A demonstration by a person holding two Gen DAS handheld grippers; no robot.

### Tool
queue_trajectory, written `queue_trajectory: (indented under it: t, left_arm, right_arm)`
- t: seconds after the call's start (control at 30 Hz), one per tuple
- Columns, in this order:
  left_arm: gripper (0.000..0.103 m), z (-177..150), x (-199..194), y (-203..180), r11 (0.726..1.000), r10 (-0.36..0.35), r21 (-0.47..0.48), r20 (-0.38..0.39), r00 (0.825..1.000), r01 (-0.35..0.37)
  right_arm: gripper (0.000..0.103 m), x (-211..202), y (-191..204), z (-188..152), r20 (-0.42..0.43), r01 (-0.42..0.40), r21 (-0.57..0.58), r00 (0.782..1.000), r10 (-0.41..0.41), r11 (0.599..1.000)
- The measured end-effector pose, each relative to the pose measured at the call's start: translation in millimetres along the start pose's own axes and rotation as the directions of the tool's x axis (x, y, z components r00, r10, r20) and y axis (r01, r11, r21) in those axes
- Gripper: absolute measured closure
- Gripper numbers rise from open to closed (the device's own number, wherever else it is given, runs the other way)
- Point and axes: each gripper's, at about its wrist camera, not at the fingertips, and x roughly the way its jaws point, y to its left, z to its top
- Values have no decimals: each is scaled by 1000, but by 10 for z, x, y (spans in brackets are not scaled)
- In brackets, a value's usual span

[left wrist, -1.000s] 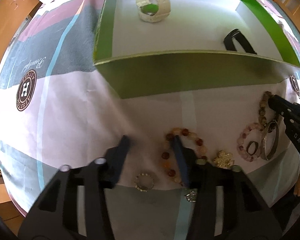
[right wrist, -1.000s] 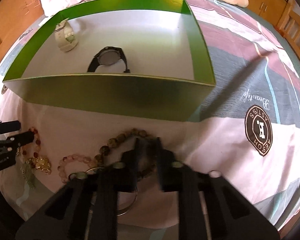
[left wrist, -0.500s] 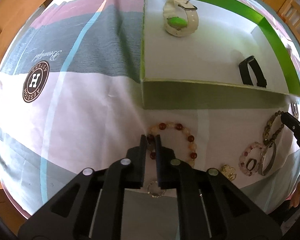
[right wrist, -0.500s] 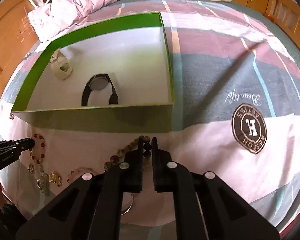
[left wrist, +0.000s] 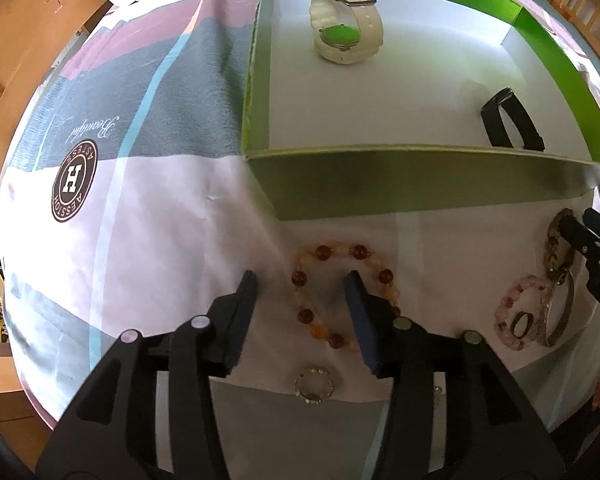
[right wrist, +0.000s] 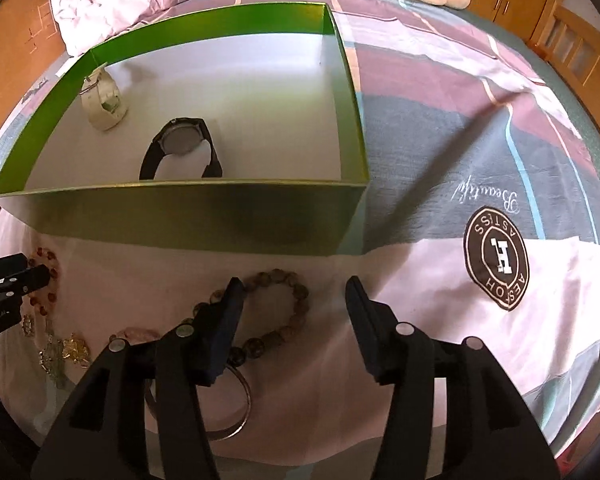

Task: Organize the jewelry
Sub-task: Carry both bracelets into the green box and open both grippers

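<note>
Two watches sit inside the green box (right wrist: 204,216): a white watch (left wrist: 346,30) near its far left corner and a black watch (right wrist: 182,148) closer to the near wall. In front of the box, four bead bracelets lie on the bedsheet (left wrist: 148,240): an amber-and-red bracelet (left wrist: 342,292) at lower centre of the left view, a pink bracelet (left wrist: 518,312) at lower right, an olive-brown bracelet (right wrist: 276,312) at lower centre of the right view, and beside it a silver bangle (right wrist: 236,404). A small sparkly ring (left wrist: 314,385) lies at the bottom of the left view, and a dark ring (left wrist: 520,324) sits within the pink loop.

The left gripper (left wrist: 302,292) is opening, its jaws straddling one side of the amber-and-red bracelet without pressing it. The right gripper (right wrist: 294,296) is opening too, the olive-brown bracelet lying loose between its jaws.

Gold trinkets (right wrist: 66,350) at the lower left of the right view are too small to identify. The bangle is partly hidden by the gripper body.

The sheet is striped pink, grey and maroon with round "H" logos; wooden furniture edges the frame, and crumpled bedding lies at the top.
</note>
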Motion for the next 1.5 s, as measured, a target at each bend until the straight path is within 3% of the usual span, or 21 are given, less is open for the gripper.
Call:
queue_trajectory:
  t: [0.07, 0.13, 0.23, 0.3, 0.43, 0.5, 0.7, 0.97, 1.2, 1.4, 1.5]
  left_arm:
    - [58, -16, 2, 54, 1000, 1, 6, 5, 1000, -1]
    - [59, -21, -6, 51, 1000, 6, 15, 9, 1000, -7]
    - [64, -73, -38, 32, 1000, 4, 28, 15, 1000, -5]
    - [69, -85, -50, 6, 999, 3, 39, 18, 1000, -4]
    - [91, -123, -123, -48, 999, 19, 51, 24, 1000, -20]
    - [95, -131, -147, -46, 999, 17, 39, 28, 999, -18]
    - [96, -142, -457, 43, 998, -58, -7, 88, 994, 59]
    - [96, -165, -966, 36, 992, -119, -9, 192, 974, 123]
    - [96, -29, -1307, 102, 987, -147, -16, 309, 940, 159]
    - [95, 202, -1484, 109, 988, -145, 7, 381, 913, 154]
    - [96, 323, -1419, 101, 991, -126, 6, 385, 914, 134]
  right_arm:
    - [55, 4, 18, -13, -9, -22, -5, 1000, 22, 1000]
    - [72, 67, 79, -29, -44, -50, -19, 998, 49, 999]
    - [77, 46, 141, -58, -28, -24, -64, 999, 22, 998]
    - [94, 34, 164, -60, -27, -42, -70, 999, 40, 997]
    - [95, 13, 147, -61, -22, -55, -51, 998, 54, 997]
    - [95, -40, 148, -55, -6, -66, -34, 998, 66, 997]
    - [95, -392, 76, 12, 89, -148, 21, 985, 146, 989]
    - [95, -844, 277, 48, 191, -205, -29, 960, 207, 978]
    - [95, -1313, 292, 221, 337, -263, -43, 905, 262, 964]
    - [95, -1356, 333, 538, 357, -251, -31, 902, 245, 968]
    - [95, -1197, 336, 701, 351, -221, -19, 912, 213, 975]
